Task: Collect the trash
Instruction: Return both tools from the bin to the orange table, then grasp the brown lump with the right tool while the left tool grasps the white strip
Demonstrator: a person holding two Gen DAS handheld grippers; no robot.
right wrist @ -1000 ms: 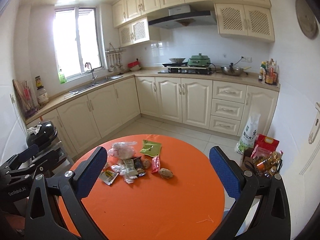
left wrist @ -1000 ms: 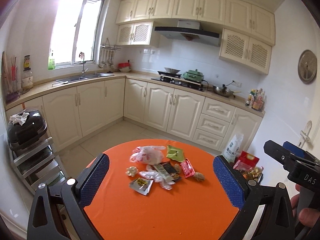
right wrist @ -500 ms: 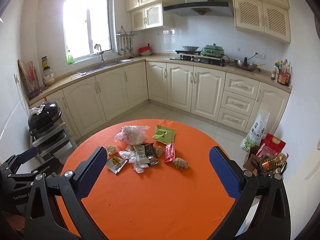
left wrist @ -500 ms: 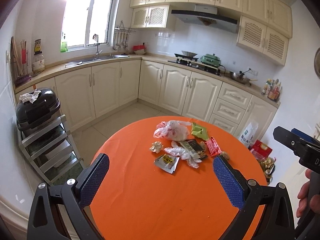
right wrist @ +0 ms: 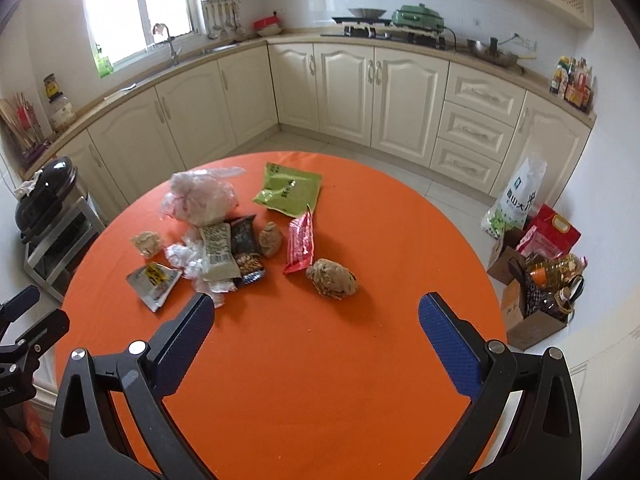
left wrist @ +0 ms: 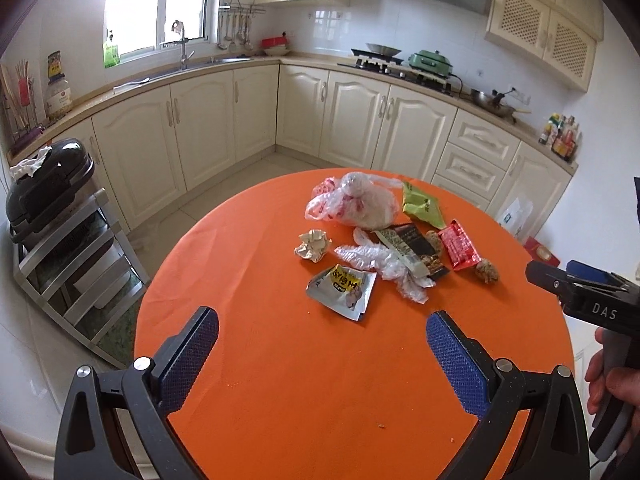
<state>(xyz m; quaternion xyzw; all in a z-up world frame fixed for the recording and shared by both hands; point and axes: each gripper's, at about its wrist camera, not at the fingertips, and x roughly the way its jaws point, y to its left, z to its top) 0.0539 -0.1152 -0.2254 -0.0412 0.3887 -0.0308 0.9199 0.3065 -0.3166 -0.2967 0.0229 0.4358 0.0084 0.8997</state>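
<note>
Matt orange cloth on table (left wrist: 280,380); crinkled clear plastic bag (left wrist: 360,204); glossy foil wrapper (left wrist: 342,286) (silver); crumpled paper ball (left wrist: 313,244).

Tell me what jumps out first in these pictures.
A round orange table fills the foreground of both views. A heap of trash sits on its far half: a clear plastic bag, a green packet and a red wrapper among it. Both grippers hang open and empty over the table's near side.
</note>
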